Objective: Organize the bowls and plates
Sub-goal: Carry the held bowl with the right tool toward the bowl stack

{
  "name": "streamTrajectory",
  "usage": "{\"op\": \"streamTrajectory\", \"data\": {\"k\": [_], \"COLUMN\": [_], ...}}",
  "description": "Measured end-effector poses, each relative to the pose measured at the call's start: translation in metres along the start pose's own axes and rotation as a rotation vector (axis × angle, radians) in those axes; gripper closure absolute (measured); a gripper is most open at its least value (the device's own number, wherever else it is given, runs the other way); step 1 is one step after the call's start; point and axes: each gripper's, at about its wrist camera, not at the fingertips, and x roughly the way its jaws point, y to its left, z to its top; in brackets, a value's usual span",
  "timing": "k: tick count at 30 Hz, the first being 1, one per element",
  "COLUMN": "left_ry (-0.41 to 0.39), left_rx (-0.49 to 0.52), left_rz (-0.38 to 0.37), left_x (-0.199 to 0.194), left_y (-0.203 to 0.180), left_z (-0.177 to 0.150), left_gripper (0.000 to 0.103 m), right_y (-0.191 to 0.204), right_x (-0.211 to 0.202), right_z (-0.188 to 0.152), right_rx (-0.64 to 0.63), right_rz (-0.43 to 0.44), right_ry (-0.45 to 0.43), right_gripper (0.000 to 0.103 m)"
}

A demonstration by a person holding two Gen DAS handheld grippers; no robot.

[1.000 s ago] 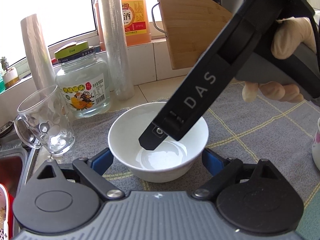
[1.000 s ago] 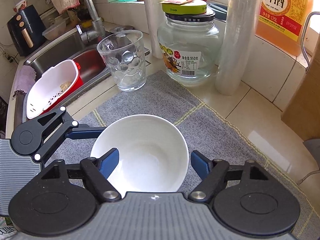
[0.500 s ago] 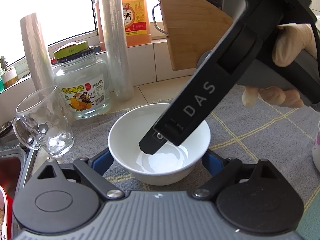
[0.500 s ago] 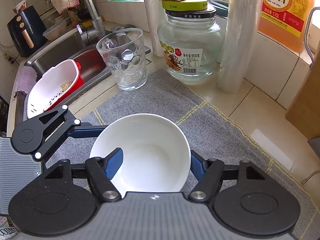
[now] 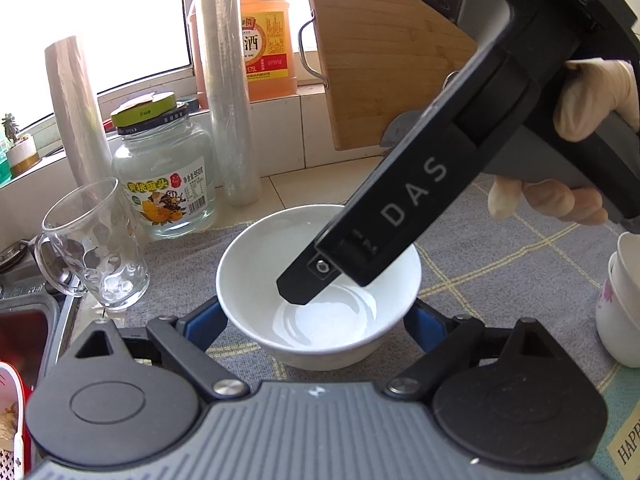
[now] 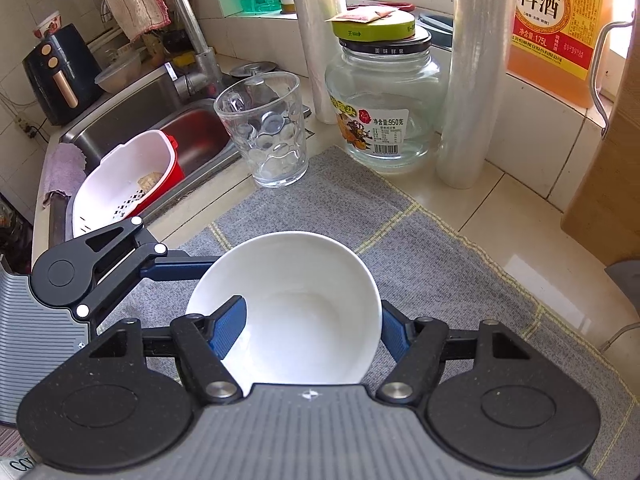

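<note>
white bowl (image 6: 288,304) upright on grey checked mat (image 6: 432,264), on the counter beside the sink (image 6: 160,132). right gripper (image 6: 308,320) pinching the bowl's wall, one blue finger (image 6: 228,328) inside the rim, the other pressed on the outside; jaws just closed in onto it. left gripper (image 5: 316,316) spread wide, blue pads either side of the bowl's base, whether touching cannot be told. gloved hand (image 5: 576,136) on the right gripper's handle. glass mug (image 6: 266,132) and glass jar (image 6: 384,104) with green lid behind the bowl, near the mat's far edge. stacked cups (image 5: 620,304) at the right edge of the left view, apart from the bowl.
</note>
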Motion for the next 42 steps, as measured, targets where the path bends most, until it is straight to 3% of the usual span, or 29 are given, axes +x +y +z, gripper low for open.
{"op": "streamTrajectory", "data": {"k": [19,32,42], "left_ry": [-0.008,-0.023,-0.042], "left_rx": [0.048,0.103,0.152], "left_rz": [-0.041,-0.081,-0.161], "left_x": [-0.066,-0.090,-0.094], "left_y": [-0.049,-0.090,-0.121], "left_z": [0.000,0.001,0.009], "left_gripper": [0.009,0.009,0.009], "right_y": [0.026,0.028,0.014], "right_x": [-0.077,-0.123,-0.159], "right_z": [-0.050,-0.092,-0.125], "right_rx": [0.036,0.061,0.118], "right_rz": [0.031,-0.007,-0.065], "right_ry": [-0.054,-0.092,-0.121], "right_gripper": [0.027,0.027,0.027]}}
